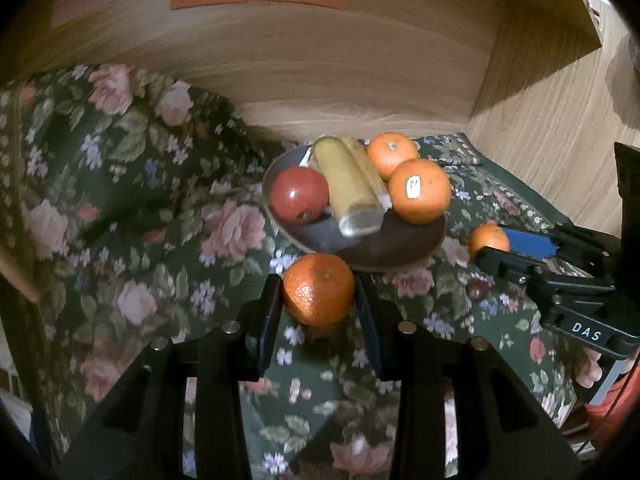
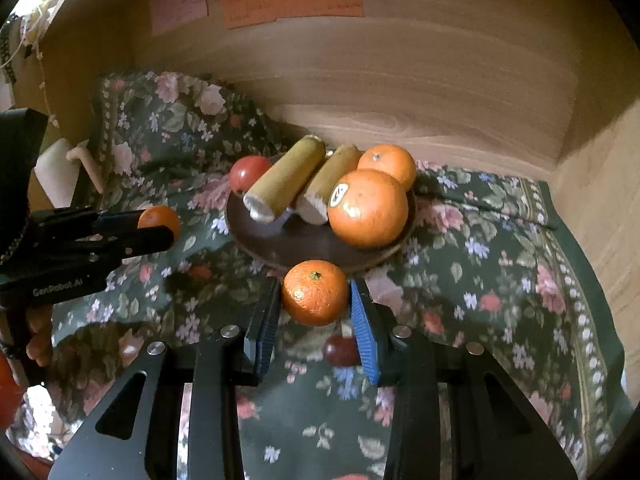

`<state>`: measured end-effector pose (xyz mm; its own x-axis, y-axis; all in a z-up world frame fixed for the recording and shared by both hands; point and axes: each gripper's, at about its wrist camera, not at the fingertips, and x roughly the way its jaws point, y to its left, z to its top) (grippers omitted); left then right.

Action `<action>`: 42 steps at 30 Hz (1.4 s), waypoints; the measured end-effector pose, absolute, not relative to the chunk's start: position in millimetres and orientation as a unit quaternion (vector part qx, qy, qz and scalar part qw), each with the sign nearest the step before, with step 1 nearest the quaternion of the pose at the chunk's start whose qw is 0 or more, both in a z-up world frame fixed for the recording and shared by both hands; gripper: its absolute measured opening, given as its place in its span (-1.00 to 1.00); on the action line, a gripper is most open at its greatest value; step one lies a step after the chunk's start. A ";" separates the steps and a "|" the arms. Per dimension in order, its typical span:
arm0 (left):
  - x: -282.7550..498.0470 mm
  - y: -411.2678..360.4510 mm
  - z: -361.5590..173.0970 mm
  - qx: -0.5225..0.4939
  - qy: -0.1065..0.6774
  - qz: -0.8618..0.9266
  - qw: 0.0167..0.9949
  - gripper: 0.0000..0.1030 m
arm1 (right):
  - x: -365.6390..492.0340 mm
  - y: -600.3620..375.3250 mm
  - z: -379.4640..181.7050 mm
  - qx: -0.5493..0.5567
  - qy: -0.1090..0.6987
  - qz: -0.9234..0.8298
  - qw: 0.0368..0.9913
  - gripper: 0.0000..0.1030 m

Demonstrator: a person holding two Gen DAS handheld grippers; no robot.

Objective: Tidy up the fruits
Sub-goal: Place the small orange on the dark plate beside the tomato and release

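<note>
A dark brown plate (image 1: pixel 384 252) (image 2: pixel 280 248) sits on the flowered cloth and holds a red apple (image 1: pixel 298 194) (image 2: pixel 248 172), two banana pieces (image 1: pixel 348 184) (image 2: pixel 288 176) and two oranges (image 1: pixel 420 190) (image 2: pixel 368 208). My left gripper (image 1: pixel 319 292) is shut on a small orange (image 1: pixel 319 288) just in front of the plate. My right gripper (image 2: pixel 315 296) is shut on another small orange (image 2: pixel 315 292) in front of the plate; it shows in the left wrist view (image 1: pixel 490 248) too. A small dark red fruit (image 2: pixel 340 350) (image 1: pixel 478 290) lies on the cloth under the right gripper.
The flowered cloth (image 1: pixel 160 240) (image 2: pixel 500 280) covers the surface inside a wooden alcove, with wooden walls (image 1: pixel 360 80) (image 2: pixel 440 80) behind and to the right. Paper notes (image 2: pixel 292 0) hang on the back wall. A white object (image 2: pixel 60 172) stands at the left.
</note>
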<state>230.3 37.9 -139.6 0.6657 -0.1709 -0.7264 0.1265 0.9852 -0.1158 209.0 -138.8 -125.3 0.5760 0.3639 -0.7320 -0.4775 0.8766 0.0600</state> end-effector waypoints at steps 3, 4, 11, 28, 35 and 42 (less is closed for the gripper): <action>242.7 35.4 -138.8 -0.021 0.401 -0.085 0.912 -0.28 | 218.7 -136.7 -124.6 -0.073 0.395 0.240 0.884 -0.37; 247.7 34.1 -138.9 -0.019 0.402 -0.087 0.911 -0.28 | 222.8 -136.0 -124.8 -0.072 0.397 0.242 0.882 -0.37; 270.1 31.4 -140.6 -0.018 0.403 -0.092 0.910 -0.28 | 245.7 -123.5 -131.8 -0.076 0.413 0.255 0.871 -0.37; 293.1 29.9 -155.0 -0.030 0.413 -0.108 0.904 -0.21 | 264.5 -102.4 -153.3 -0.114 0.444 0.268 0.847 -0.37; 292.8 32.2 -155.3 -0.034 0.421 -0.104 0.900 -0.11 | 266.1 -99.2 -157.2 -0.119 0.455 0.262 0.843 -0.36; 275.1 33.5 -139.6 -0.031 0.403 -0.092 0.910 -0.11 | 253.8 -109.5 -141.2 -0.108 0.433 0.263 0.855 -0.08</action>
